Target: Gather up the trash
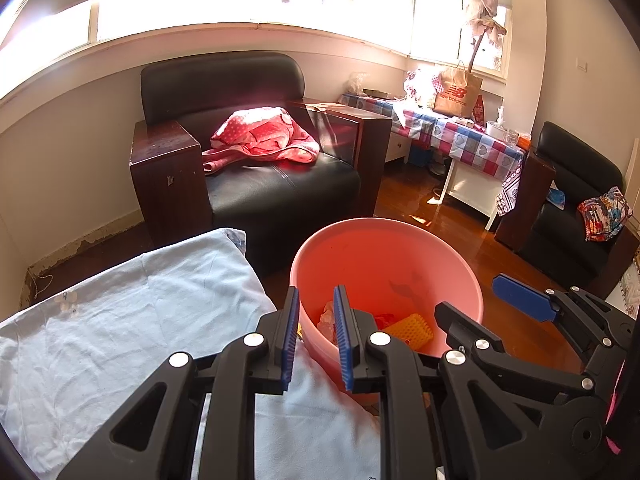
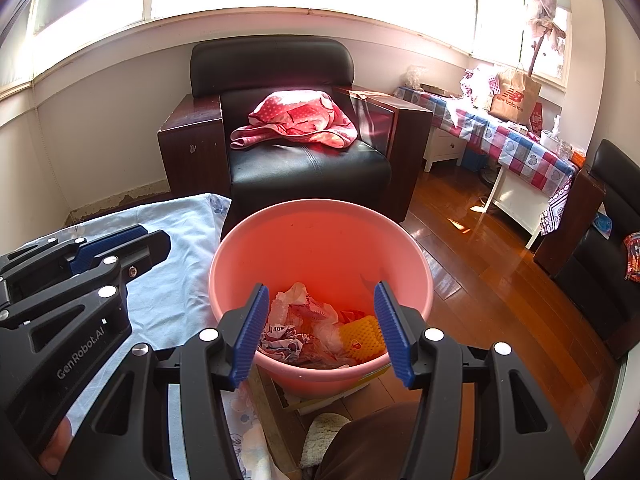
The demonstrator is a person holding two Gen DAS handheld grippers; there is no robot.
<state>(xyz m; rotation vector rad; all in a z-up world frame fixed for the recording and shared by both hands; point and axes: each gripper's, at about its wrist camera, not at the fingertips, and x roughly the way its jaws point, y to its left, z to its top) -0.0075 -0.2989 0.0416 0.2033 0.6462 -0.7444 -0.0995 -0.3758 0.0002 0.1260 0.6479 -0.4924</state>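
A pink plastic bucket stands on the wooden floor beside the bed; it also shows in the left wrist view. Inside it lie crumpled printed wrappers and a yellow textured packet. My right gripper is open and empty, held above the bucket's near rim. My left gripper is open and empty, with a narrower gap, over the bucket's left rim and the sheet's edge. Each gripper shows in the other's view: the right one in the left wrist view, the left one in the right wrist view.
A bed with a light blue sheet lies left of the bucket. A black armchair with a pink blanket stands behind. A table with a checked cloth and a paper bag stands at right, another black chair beyond.
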